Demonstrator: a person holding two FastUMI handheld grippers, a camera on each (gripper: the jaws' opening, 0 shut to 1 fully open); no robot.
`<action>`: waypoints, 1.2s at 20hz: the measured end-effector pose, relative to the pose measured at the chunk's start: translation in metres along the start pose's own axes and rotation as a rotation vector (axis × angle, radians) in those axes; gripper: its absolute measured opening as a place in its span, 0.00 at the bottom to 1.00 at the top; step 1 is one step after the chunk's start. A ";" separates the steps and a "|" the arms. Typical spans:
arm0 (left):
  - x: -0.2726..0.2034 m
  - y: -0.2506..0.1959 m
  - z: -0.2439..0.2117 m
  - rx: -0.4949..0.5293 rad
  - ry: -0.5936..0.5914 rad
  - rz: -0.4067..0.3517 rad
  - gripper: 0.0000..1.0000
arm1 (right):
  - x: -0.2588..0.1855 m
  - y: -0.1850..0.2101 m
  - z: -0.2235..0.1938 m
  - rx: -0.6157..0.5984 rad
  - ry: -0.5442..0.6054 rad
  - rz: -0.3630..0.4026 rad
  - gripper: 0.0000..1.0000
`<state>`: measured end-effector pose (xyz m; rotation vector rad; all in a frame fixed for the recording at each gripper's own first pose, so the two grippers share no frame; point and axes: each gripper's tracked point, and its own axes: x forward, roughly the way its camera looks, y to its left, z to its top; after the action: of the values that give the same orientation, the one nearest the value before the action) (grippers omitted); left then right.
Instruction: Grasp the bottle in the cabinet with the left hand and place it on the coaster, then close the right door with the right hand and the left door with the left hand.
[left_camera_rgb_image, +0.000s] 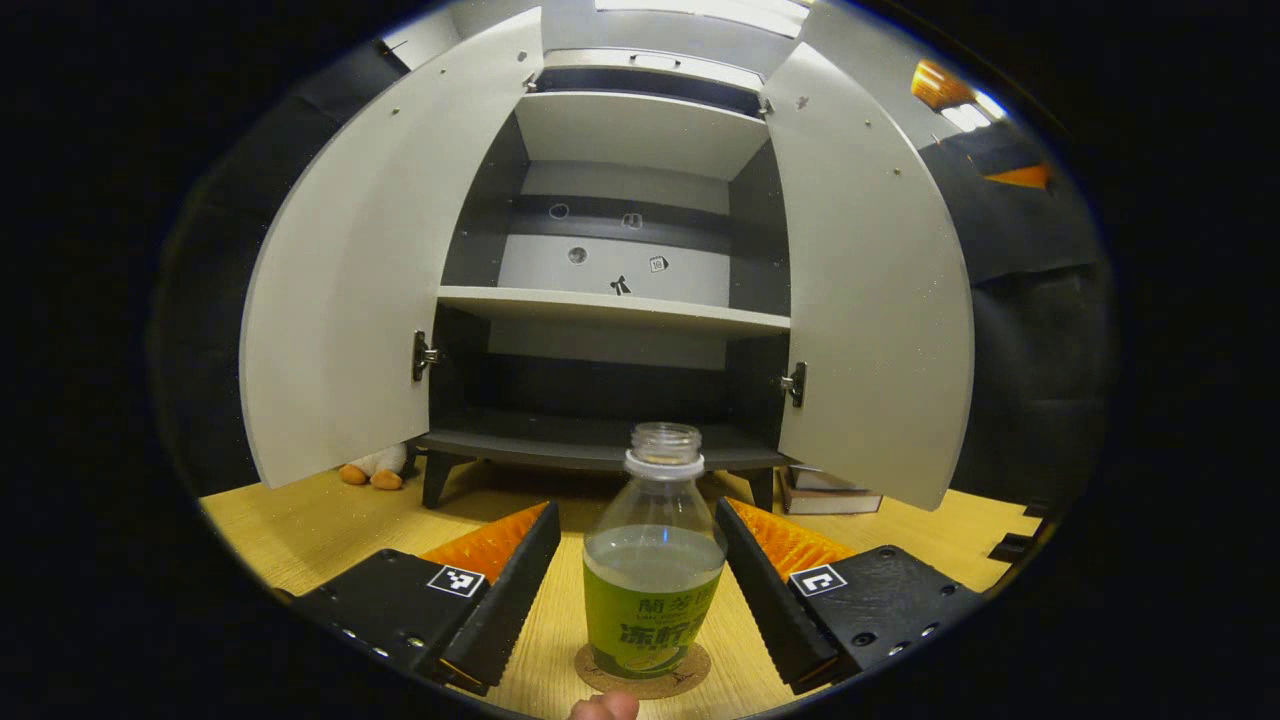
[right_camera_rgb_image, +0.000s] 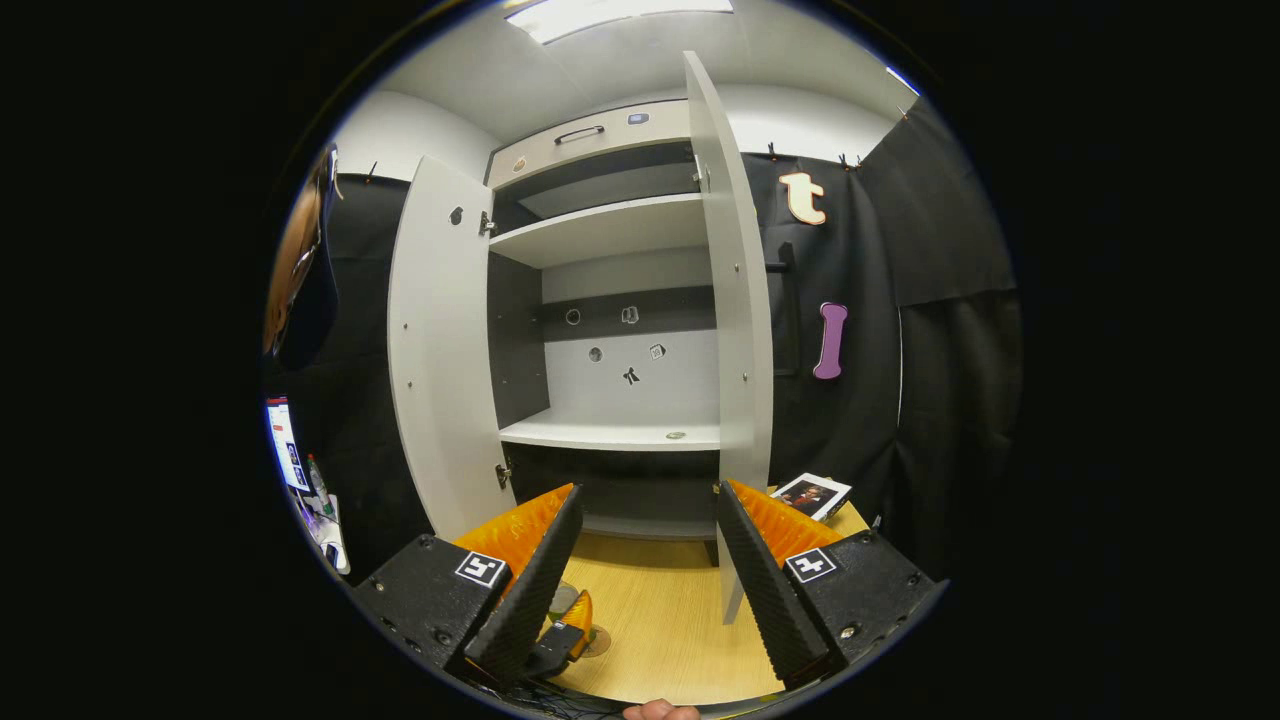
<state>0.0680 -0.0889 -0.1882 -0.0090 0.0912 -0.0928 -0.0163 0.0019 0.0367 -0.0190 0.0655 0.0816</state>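
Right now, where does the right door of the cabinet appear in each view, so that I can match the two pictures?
Left gripper view: the right door stands open at the right side of the picture, its inner face toward the camera.
Right gripper view: the right door is near the middle, seen almost edge-on.
Shared landmark: the small dark mark on the back panel.

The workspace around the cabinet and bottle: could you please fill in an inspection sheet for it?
Surface: wooden tabletop.
Job's things: bottle, uncapped, upright on the coaster; cabinet shelves bare; left door and right door open.
Clutter: plush toy, books, photo card.
Grippers: left gripper open, straddling the bottle; right gripper open, facing the right door's edge.
Cables: nothing seen.
Surroundings: black cloth wall, screen.
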 end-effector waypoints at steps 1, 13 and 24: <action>-0.003 0.002 0.007 -0.006 -0.003 0.001 0.95 | 0.000 -0.001 -0.001 0.003 -0.006 0.001 0.84; -0.041 -0.005 0.113 -0.033 -0.074 -0.072 0.95 | 0.007 -0.019 -0.002 0.058 -0.083 -0.014 0.84; -0.087 0.026 0.167 -0.003 -0.051 0.016 0.95 | 0.008 -0.016 -0.014 0.146 -0.118 0.016 0.83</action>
<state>-0.0002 -0.0541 -0.0148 -0.0134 0.0400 -0.0759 -0.0079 -0.0142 0.0224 0.1323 -0.0462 0.0939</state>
